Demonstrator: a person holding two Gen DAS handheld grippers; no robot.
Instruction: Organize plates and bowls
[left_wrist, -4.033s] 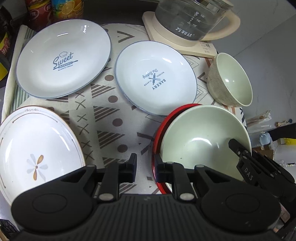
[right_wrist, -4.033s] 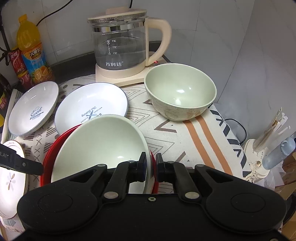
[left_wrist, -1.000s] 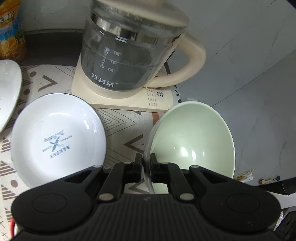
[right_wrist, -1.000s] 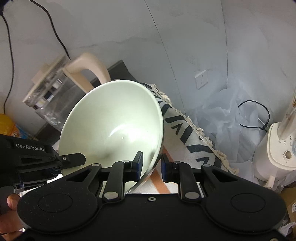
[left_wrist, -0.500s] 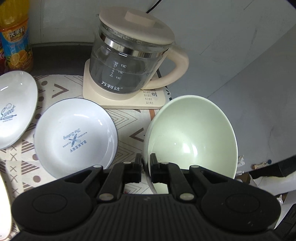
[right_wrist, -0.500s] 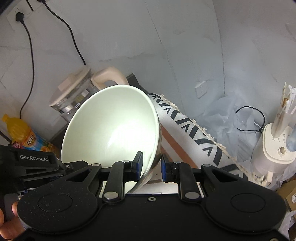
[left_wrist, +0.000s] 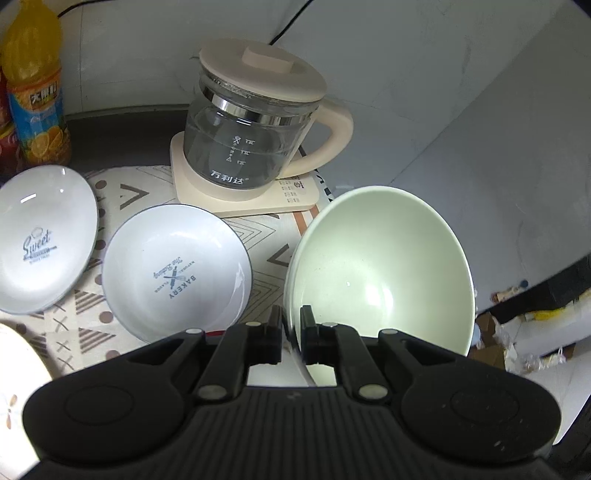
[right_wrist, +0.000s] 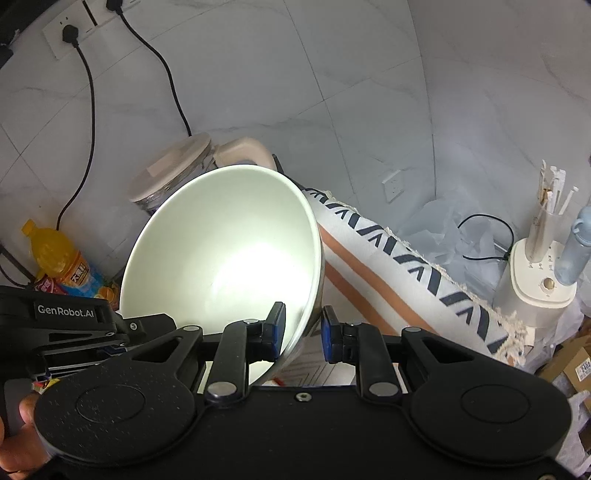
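Note:
My left gripper (left_wrist: 291, 334) is shut on the near rim of a pale green bowl (left_wrist: 384, 273) and holds it tilted above the mat. The same bowl (right_wrist: 221, 254) fills the right wrist view. My right gripper (right_wrist: 303, 334) straddles its rim with the jaws slightly apart; the right pad stands off the bowl wall. A white "Bakery" plate (left_wrist: 173, 273) and a white "Sweet" plate (left_wrist: 40, 240) lie on the patterned mat (left_wrist: 269, 243) to the left. A flower-patterned plate (left_wrist: 14, 373) shows at the lower left edge.
A glass kettle (left_wrist: 255, 136) on a cream base stands at the back of the mat. An orange juice bottle (left_wrist: 35, 92) stands at the back left. The mat's right edge (right_wrist: 436, 269) drops off toward the floor, where a white appliance (right_wrist: 539, 291) stands.
Both grippers have risen and pulled back with the green bowl. The right gripper's jaws have widened a little, leaving a gap at the right pad. Earlier the bowl sat on a red plate.

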